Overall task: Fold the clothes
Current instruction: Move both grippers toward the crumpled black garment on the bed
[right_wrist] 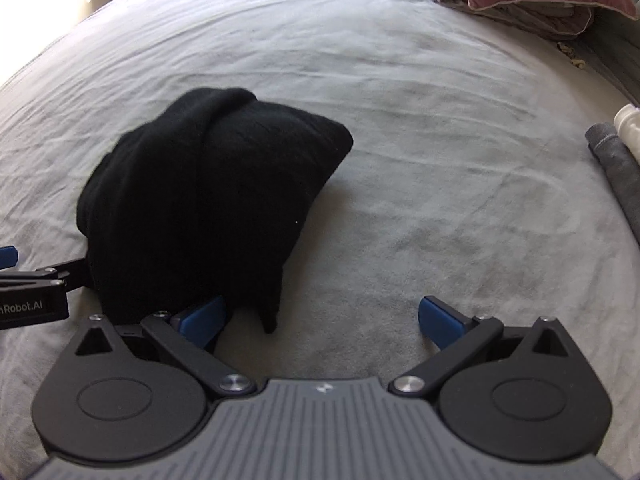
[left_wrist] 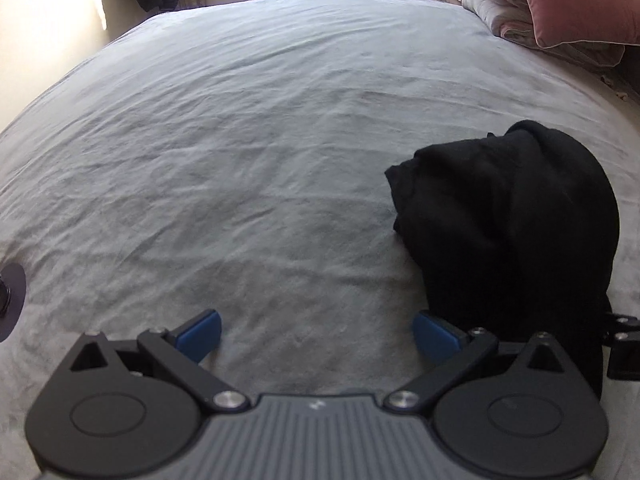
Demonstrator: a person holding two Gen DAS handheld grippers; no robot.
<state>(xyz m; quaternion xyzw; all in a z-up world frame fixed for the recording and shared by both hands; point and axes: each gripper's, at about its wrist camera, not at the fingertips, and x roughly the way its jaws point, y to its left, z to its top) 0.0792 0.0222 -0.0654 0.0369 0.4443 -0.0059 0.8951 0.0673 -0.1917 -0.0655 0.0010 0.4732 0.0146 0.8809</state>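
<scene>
Lying bunched in a dark heap on the grey bed sheet (left_wrist: 248,152) is a black garment (left_wrist: 516,216), sitting between the two grippers and close to the near edge of the bed. In the left wrist view the left gripper (left_wrist: 316,334) is hovering low over the sheet with its blue-padded fingers (left_wrist: 202,334) spread wide, gripping nothing; the garment is sitting just beside its right finger, and whether the cloth is touching that pad is not clear. A small part of the right gripper (left_wrist: 622,354) is showing past the heap at the right edge.

In the right wrist view the right gripper (right_wrist: 322,320) is likewise holding its fingers (right_wrist: 444,322) wide apart, with bare sheet (right_wrist: 440,160) lying in the gap. The garment (right_wrist: 208,200) is rising as a rounded mound ahead and to the left, and a drooping corner of it is hanging down right next to the left blue pad. The tip of the left gripper (right_wrist: 24,280) is poking in from the left edge, against the heap's side.

Resting at the far right corner of the bed are a pink pillow (left_wrist: 580,0) and a folded quilt (left_wrist: 496,4). A grey rolled cloth (right_wrist: 618,168) is lying at the right edge of the right wrist view.
</scene>
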